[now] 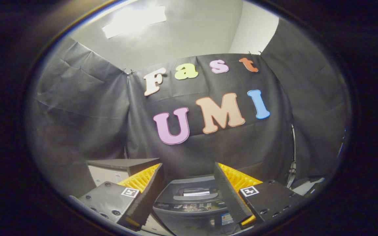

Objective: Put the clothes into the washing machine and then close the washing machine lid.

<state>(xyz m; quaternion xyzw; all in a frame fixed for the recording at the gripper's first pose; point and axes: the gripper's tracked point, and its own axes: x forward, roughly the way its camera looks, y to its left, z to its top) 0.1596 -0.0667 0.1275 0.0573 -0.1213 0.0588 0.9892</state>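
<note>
**A:** The gripper (187,193) is seen spread wide, nothing held between its fingers. Framed right in the gap, just beyond the tips, the washing machine (192,205) is found: a small dark top-loader, control strip facing the fingers.

**B:** And the lid (192,191)? Clothes?

**A:** The lid is seen behind the control strip and looks to be lying flat, though that can't be told for sure at this angle. No clothes can be made out near the machine. A grey box (116,168) is noted to the machine's left, behind one finger.

**B:** So how is the stuff expected to handle?

**A:** Guesswork, but fabric is likely to be light, floppy and prone to draping off, so a bunched fold near the middle should probably be pinched, not an edge. The lid is judged stiff, light plastic; it's best taken at the front lip or handle recess, nearest the control strip. The machine looks small enough to be shoved if pushed hard.
</note>
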